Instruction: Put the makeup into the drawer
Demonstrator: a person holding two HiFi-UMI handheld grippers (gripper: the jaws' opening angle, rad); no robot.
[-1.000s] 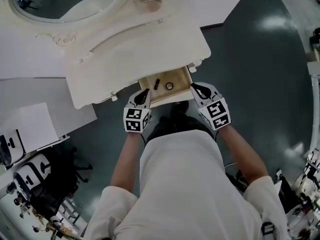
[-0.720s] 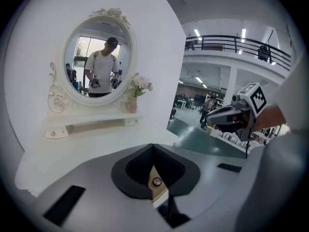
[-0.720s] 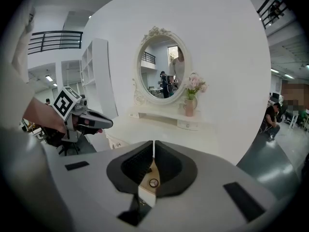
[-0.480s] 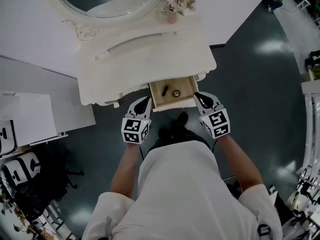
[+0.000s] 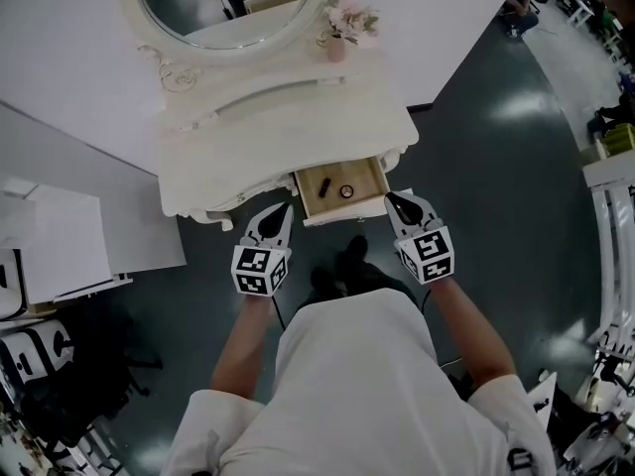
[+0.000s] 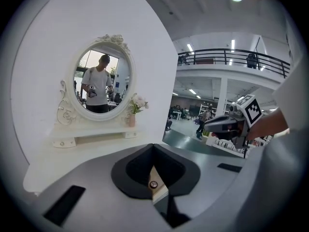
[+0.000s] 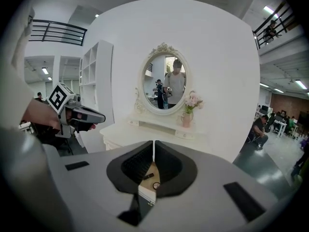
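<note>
A white dressing table (image 5: 288, 127) has its small wooden drawer (image 5: 345, 210) pulled out. Inside lie a dark makeup stick (image 5: 325, 183) and a round compact (image 5: 346, 190). My left gripper (image 5: 285, 207) hovers just off the drawer's front left corner, shut and empty. My right gripper (image 5: 389, 197) hovers off the front right corner, also shut with nothing in it. In the left gripper view the shut jaws (image 6: 153, 147) frame the compact (image 6: 153, 184) below. In the right gripper view the shut jaws (image 7: 154, 144) frame the stick (image 7: 148, 176) and compact (image 7: 156, 184).
An oval mirror (image 5: 230, 3) and a vase of pink flowers (image 5: 342, 28) stand at the back of the table top. A white desk (image 5: 60, 246) is at the left. Dark floor lies to the right, and my shoes (image 5: 342, 266) stand below the drawer.
Both grippers have drawn back from the drawer's front corners and risen. The left one has slid down and left. The two items stay in the open drawer.
</note>
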